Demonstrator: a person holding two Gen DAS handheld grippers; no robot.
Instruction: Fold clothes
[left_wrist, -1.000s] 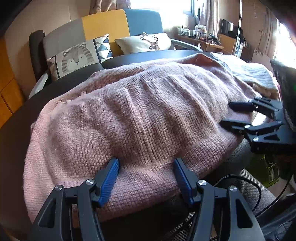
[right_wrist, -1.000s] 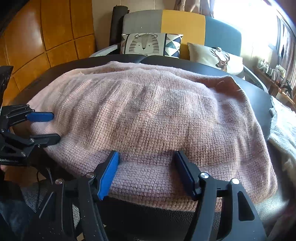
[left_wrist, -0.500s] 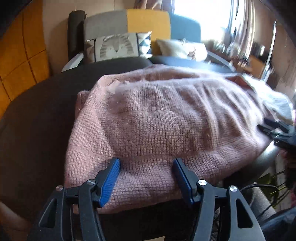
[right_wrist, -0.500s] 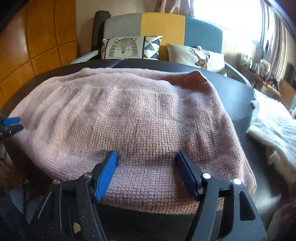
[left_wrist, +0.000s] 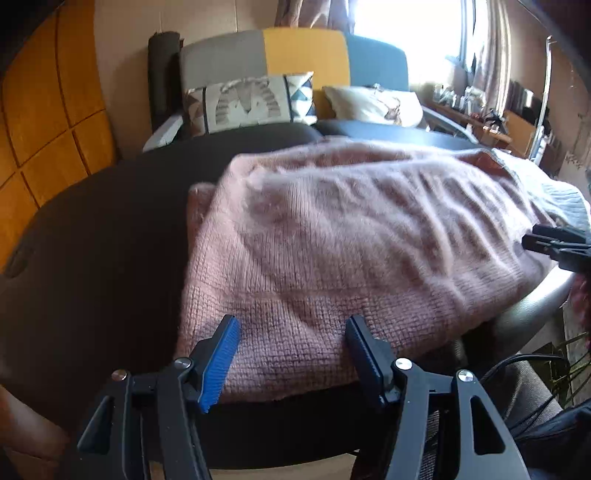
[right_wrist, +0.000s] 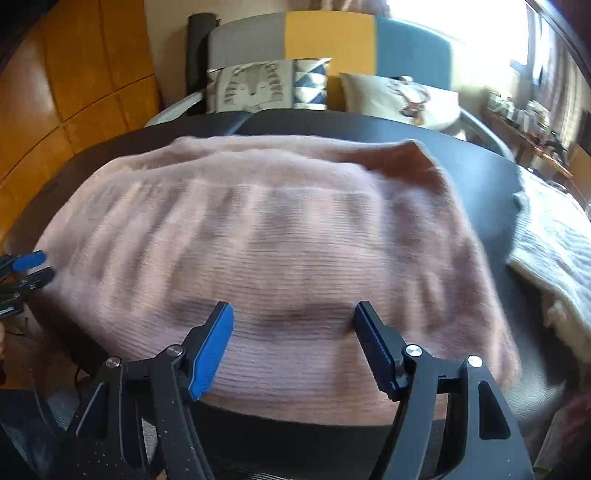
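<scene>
Blue-padded jaws on both tools stand wide with nothing clamped. Left tool (left_wrist: 291, 332) hangs over the near hem of the pink knit sweater (left_wrist: 351, 236), pads clear of the fabric; right tool (right_wrist: 293, 321) sits over the same hem further along, its jaws opening, knit showing beyond the gap but not pinched (some motion blur in the right view).

Sweater lies on the dark round worktop (left_wrist: 92, 236), near edge drooping a little over the rim. Its left side looks doubled: a second layer edge peeks out beneath the top layer in the left view, and a far corner is turned back in the right view. Judged from that, at least one fold is in and the piece reads as a wide slab, not a compact stack. Likely left: another fold or two, then squaring up.

A white knit garment (right_wrist: 554, 251) lies beside the sweater on the right, apparently unfolded, so more work waits.

Beyond the worktop: sofa (right_wrist: 332, 37) in grey, yellow and blue panels with a tiger cushion (right_wrist: 255, 88) and a deer cushion (right_wrist: 402, 96), orange wood wall panels on the left, bright window on the right.
</scene>
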